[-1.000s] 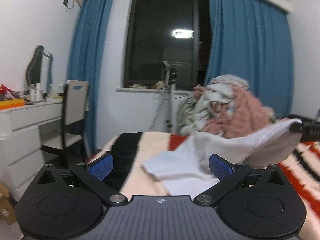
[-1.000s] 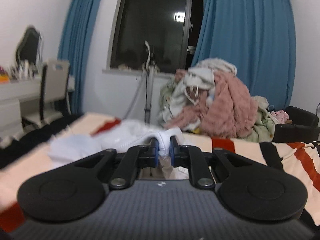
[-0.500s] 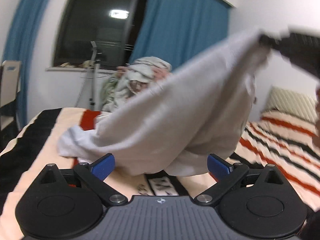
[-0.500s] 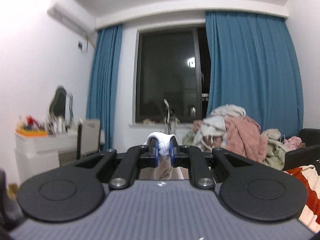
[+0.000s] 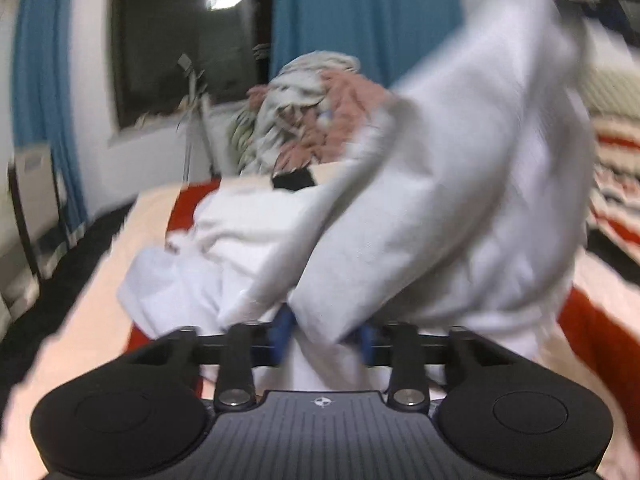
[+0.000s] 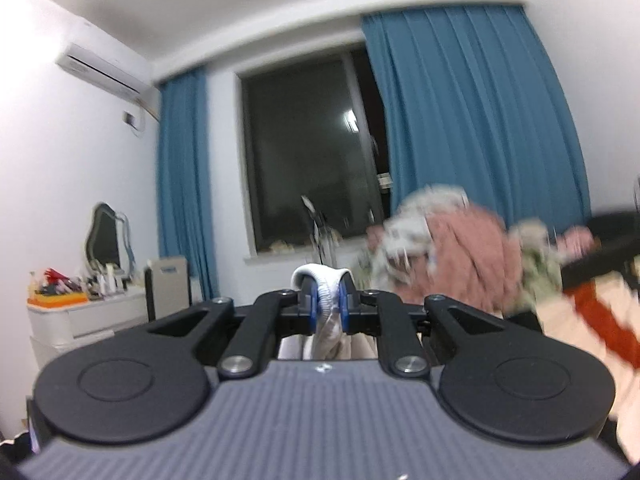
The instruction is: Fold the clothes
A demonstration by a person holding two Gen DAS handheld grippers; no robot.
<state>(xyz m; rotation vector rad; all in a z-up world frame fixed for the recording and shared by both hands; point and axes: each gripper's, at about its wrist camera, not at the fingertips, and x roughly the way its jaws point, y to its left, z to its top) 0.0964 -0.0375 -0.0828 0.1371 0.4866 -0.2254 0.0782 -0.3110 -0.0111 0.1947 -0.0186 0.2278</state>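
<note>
A white garment [image 5: 440,200] hangs in the air over the striped bed [image 5: 120,260], stretched from upper right down to my left gripper. My left gripper [image 5: 324,336] has its blue pads closed in on a lower fold of the garment. The rest of the cloth trails on the bed [image 5: 224,248]. My right gripper [image 6: 325,300] is raised high and is shut on a white hem of the same garment [image 6: 320,276], which hangs down below its fingers. The view is blurred by motion.
A heap of pink and pale clothes [image 5: 312,112] [image 6: 460,248] lies at the far end of the bed, under the window with blue curtains [image 6: 472,120]. A white dresser [image 6: 80,320] with a mirror and a chair [image 6: 168,284] stands at the left.
My left gripper went from wide open to closed on a lower fold of the garment. My right gripper lifted the hem high, and the cloth now hangs between both.
</note>
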